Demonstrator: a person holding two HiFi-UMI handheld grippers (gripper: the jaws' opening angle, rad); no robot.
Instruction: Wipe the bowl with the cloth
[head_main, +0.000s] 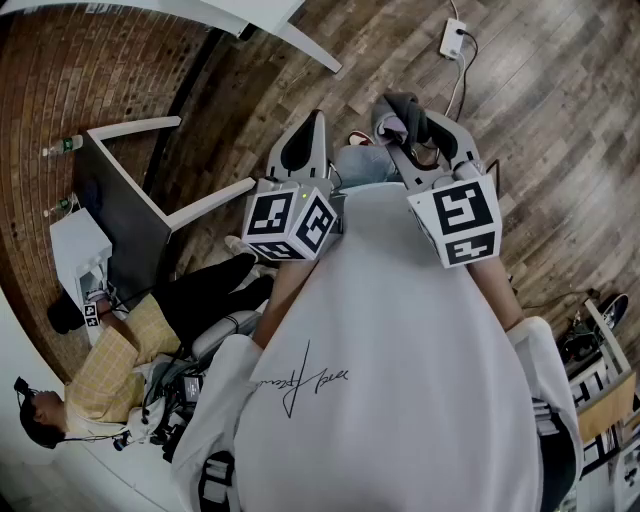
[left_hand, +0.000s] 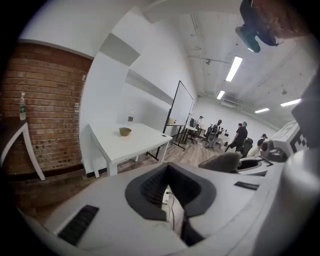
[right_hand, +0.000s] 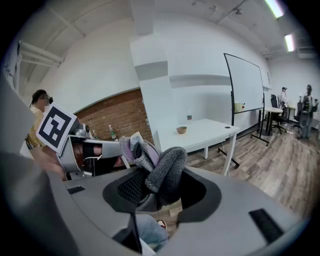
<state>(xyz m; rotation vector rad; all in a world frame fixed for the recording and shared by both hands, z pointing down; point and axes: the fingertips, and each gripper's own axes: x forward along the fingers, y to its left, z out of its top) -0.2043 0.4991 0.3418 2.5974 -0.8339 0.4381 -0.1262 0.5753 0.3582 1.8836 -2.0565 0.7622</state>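
Head view, L to R: seated person (head_main: 105, 375) low at the left edge, white frame (head_main: 135, 127) just beyond them. Then left gripper (head_main: 308, 130) and right gripper (head_main: 425, 125) side by side, apart, both out over wood floor (head_main: 560, 120). Power strip (head_main: 453, 38) lies on the planks far of the right gripper, w/ open floor to its right.

Left gripper view: jaws clenched together, nothing btwn them. Brick wall (left_hand: 42, 110) on the left, then the white table (left_hand: 145, 142) w/ the bowl (left_hand: 125, 131) on top. Bowl is set back from the near edge, a bottle (left_hand: 130, 117) just behind it. Bare planks run from the gripper to the table legs, so room to move in. Whiteboard (left_hand: 182, 107) stands right of the table, people (left_hand: 240, 136) far beyond it.

Right gripper view: left gripper's marker cube (right_hand: 56, 129) at the left. Then the cloth (right_hand: 162, 167), grey and lilac, bunched up and grasped btwn the right jaws, poking up past the tips. Bowl shows on the far table, well apart from cloth and both grippers. Wide open floor right of the table, up to the whiteboard's feet.
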